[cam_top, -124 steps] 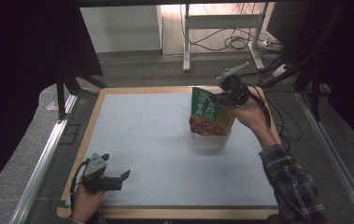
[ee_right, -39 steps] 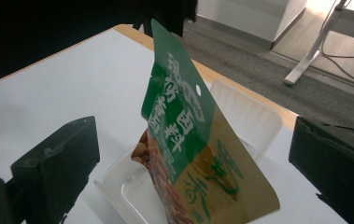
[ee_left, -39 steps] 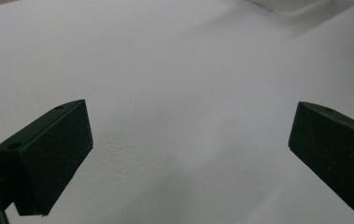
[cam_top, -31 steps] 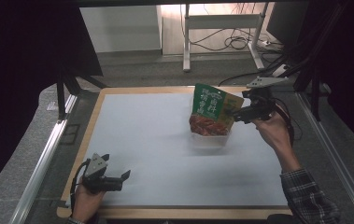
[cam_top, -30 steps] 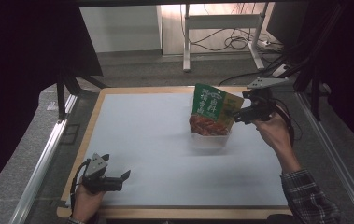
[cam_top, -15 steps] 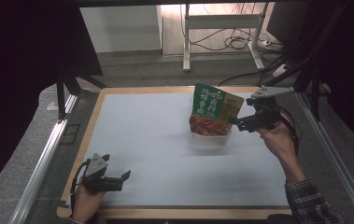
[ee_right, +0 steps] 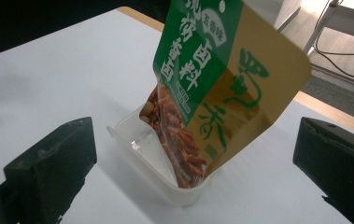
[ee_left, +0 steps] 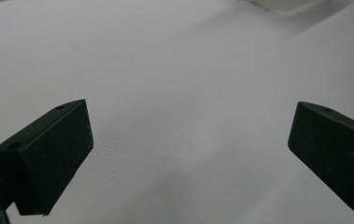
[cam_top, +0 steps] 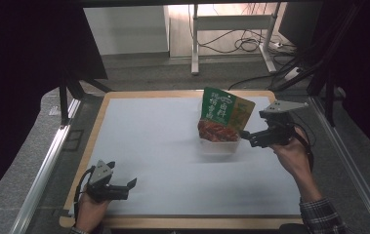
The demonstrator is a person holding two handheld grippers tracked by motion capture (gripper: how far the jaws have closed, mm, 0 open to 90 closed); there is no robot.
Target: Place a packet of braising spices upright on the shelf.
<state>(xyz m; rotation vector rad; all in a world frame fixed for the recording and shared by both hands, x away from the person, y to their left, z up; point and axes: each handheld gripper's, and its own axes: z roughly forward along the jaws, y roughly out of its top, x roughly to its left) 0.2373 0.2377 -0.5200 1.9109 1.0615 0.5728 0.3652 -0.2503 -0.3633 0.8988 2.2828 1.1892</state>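
Note:
A green and gold snack pouch [cam_top: 223, 117] [ee_right: 202, 88] stands tilted inside a clear plastic tub [cam_top: 218, 145] [ee_right: 165, 172] on the pale mat. My right gripper [cam_top: 246, 136] [ee_right: 198, 179] is open just right of the tub, its jaws wide apart and touching nothing. At the mat's front left my left gripper [cam_top: 128, 189] [ee_left: 188, 154] is open, low over bare mat, with nothing between its fingers [ee_left: 48, 158].
A wooden frame [cam_top: 99, 117] borders the pale mat [cam_top: 148, 141]. Metal rails [cam_top: 41, 180] run along both sides. Behind the table are desk legs and cables [cam_top: 243, 44] on the floor. Dark curtains close in the left and right.
My right gripper let go of the pouch's top and drew back to the right and toward the front. The pouch stays leaning in the tub. The left gripper has not moved.

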